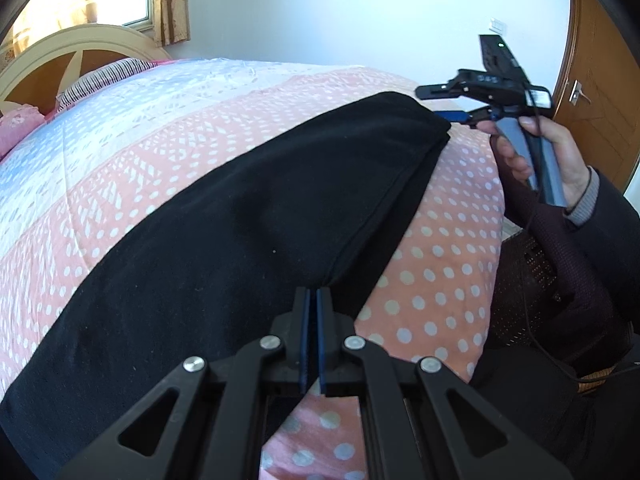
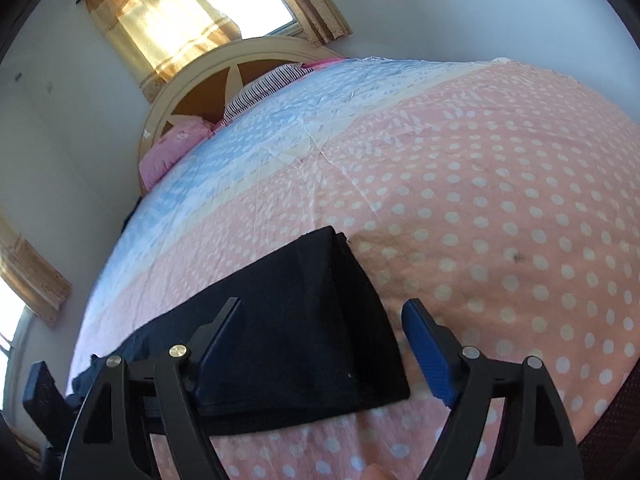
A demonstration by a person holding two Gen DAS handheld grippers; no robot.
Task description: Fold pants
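Black pants lie folded lengthwise across the pink dotted bedspread. My left gripper is shut on their near edge, where a fold line runs into the fingertips. At the pants' far end, my right gripper hovers open, held by a hand. In the right wrist view the layered end of the pants lies flat below and between the spread fingers of the right gripper. The pads touch nothing.
The bedspread turns to a blue and white band toward the headboard, where striped and pink pillows lie. A wooden door stands at the right. Curtained windows are behind the bed. A dark sleeve is at the bed's edge.
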